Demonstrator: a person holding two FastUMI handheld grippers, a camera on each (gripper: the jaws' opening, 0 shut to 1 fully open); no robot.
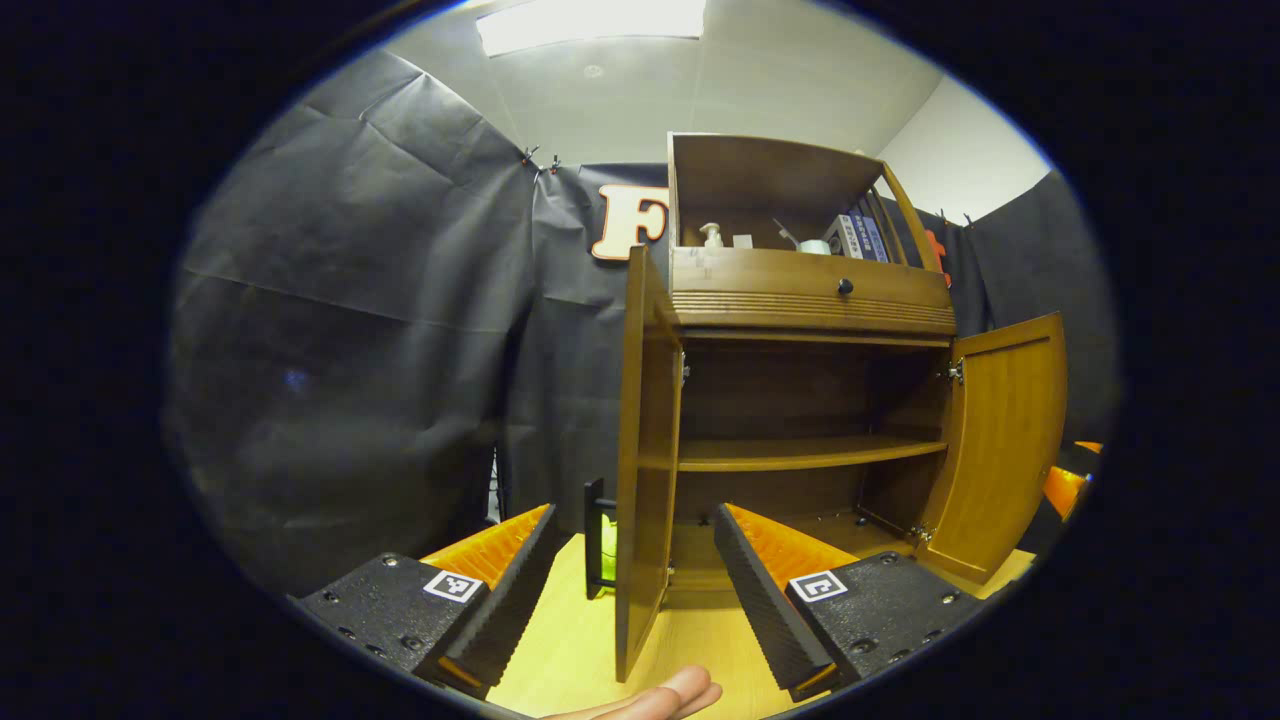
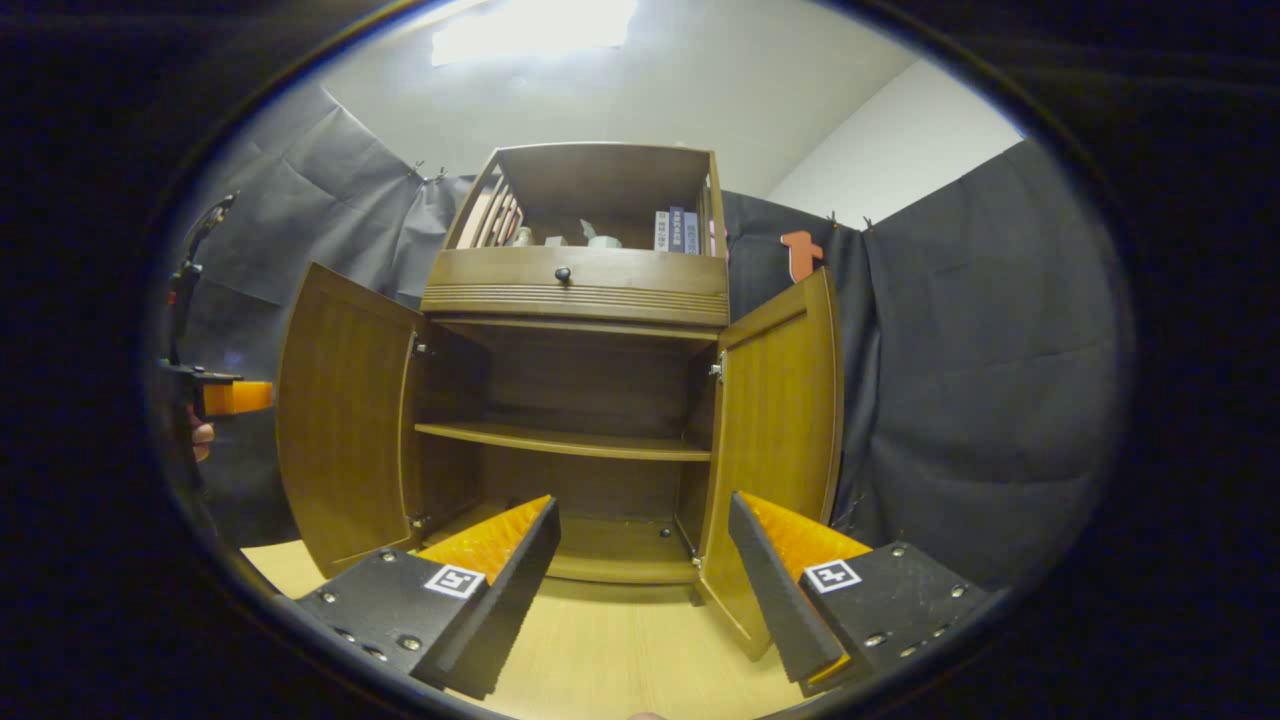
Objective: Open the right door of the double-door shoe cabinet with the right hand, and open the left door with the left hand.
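The brown wooden shoe cabinet (image 1: 810, 300) stands with both lower doors swung open and its shelves bare. In the left gripper view the left door (image 1: 645, 440) shows edge-on between the wide-apart fingers of my left gripper (image 1: 635, 512), which is open and not pressing on it. A black handle (image 1: 596, 540) sticks out from that door's outer face. The right door (image 1: 1000, 450) hangs open at the right. In the right gripper view the cabinet (image 2: 575, 285) faces me with the left door (image 2: 345, 420) and right door (image 2: 775, 440) open. My right gripper (image 2: 645, 500) is open and holds nothing.
The cabinet stands on a light wooden tabletop (image 2: 610, 650). Its top shelf holds books (image 2: 675, 230) and small bottles (image 1: 711, 235). A drawer with a dark knob (image 2: 563, 274) sits above the doors. The left gripper (image 2: 215, 395) shows at the far left. Fingertips of a hand (image 1: 660, 698) show at the bottom.
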